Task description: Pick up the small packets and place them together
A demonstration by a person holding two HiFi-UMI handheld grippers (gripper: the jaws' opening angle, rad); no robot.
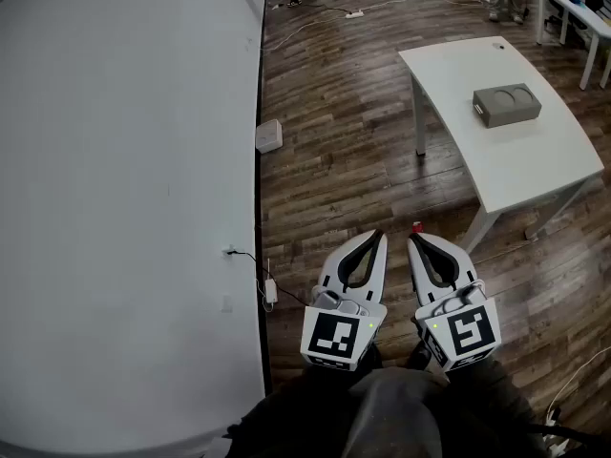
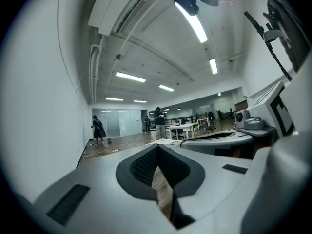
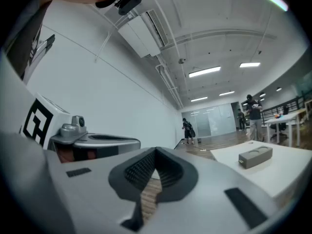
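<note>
currently the left gripper (image 1: 378, 236) and the right gripper (image 1: 417, 240) are both closed on nothing, and no small packets show in any view, so the search may go wrong: the white table (image 1: 535, 165) carries only a grey block (image 1: 507, 104).

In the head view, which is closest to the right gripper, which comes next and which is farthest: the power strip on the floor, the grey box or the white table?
From the right gripper:
1. White table: nearest, just ahead and to the right.
2. Grey box: sitting on that table, farther along it.
3. Power strip: farthest, on the floor far ahead, slightly left.
</note>
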